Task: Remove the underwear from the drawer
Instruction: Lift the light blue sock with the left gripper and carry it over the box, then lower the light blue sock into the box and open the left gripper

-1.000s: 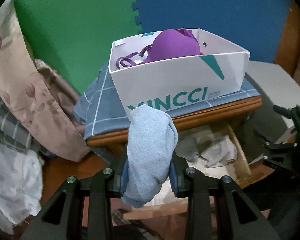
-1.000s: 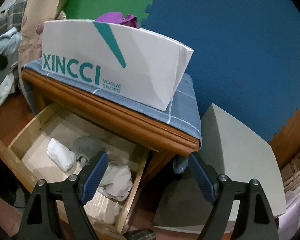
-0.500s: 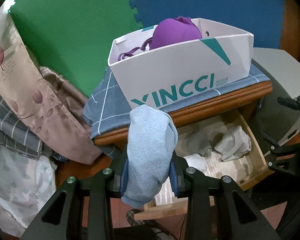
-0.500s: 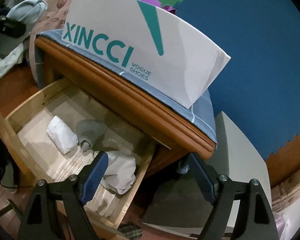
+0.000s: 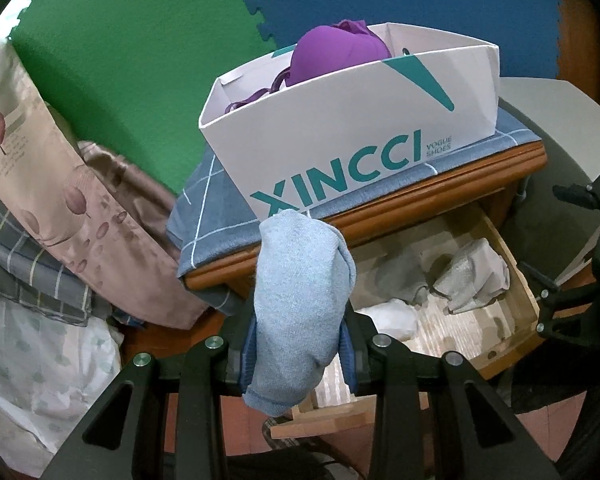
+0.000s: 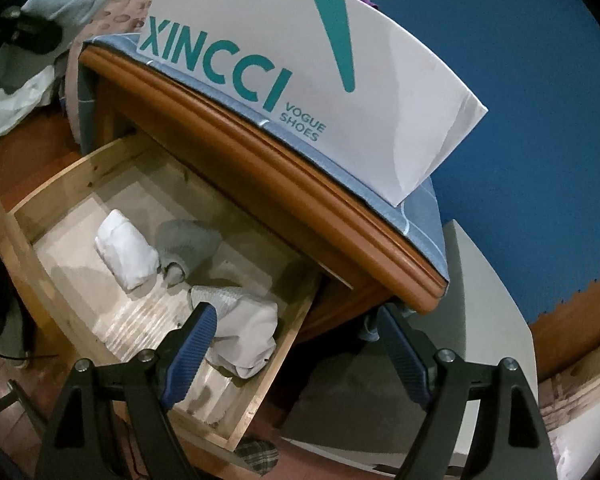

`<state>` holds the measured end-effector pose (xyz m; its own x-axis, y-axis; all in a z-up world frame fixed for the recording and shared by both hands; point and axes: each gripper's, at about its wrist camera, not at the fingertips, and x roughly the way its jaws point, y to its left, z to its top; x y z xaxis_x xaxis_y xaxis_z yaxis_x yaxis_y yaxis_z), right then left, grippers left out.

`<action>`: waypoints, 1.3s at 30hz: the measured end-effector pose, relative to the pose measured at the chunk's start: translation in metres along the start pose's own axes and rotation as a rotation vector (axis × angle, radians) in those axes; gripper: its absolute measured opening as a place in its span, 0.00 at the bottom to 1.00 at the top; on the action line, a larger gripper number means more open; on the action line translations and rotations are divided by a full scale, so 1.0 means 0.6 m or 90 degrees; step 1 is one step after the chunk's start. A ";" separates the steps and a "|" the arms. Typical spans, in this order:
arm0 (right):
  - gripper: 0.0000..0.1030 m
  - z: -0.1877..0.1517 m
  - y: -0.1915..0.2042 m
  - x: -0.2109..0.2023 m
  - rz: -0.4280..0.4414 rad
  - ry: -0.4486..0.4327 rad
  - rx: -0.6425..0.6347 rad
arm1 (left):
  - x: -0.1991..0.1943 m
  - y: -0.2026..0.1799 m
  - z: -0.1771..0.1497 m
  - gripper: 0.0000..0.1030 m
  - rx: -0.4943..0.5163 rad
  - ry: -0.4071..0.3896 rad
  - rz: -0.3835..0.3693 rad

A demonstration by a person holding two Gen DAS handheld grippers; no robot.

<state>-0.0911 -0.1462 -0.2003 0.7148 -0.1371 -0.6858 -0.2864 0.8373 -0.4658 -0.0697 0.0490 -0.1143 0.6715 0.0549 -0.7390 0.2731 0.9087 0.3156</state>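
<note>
My left gripper (image 5: 300, 344) is clamping a pale blue knitted piece of underwear (image 5: 300, 312), which is hanging bunched between the blue pads in front of the white cardboard shoe box (image 5: 340, 136) on the wooden nightstand (image 5: 440, 196). My right gripper (image 6: 296, 344) is standing wide with nothing between its jaws, hovering over the right edge of the open pale wooden drawer (image 6: 60, 292). Inside are lying a white rolled garment (image 6: 126, 258), a grey one (image 6: 188, 240) and a light grey crumpled one (image 6: 248, 336).
</note>
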 end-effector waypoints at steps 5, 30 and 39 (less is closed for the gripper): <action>0.82 -0.001 0.003 0.000 0.000 0.000 -0.004 | -0.012 0.012 0.022 0.30 -0.001 -0.025 0.010; 0.82 -0.006 0.010 -0.004 0.014 -0.007 -0.006 | 0.036 0.155 0.321 0.31 -0.192 -0.090 -0.080; 0.82 -0.005 0.016 -0.004 0.022 -0.004 -0.008 | 0.110 0.161 0.379 0.31 -0.195 -0.031 -0.058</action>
<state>-0.0975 -0.1396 -0.2046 0.7089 -0.1051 -0.6975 -0.3187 0.8344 -0.4497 0.1577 0.0460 0.0028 0.6876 -0.0452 -0.7247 0.1179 0.9918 0.0500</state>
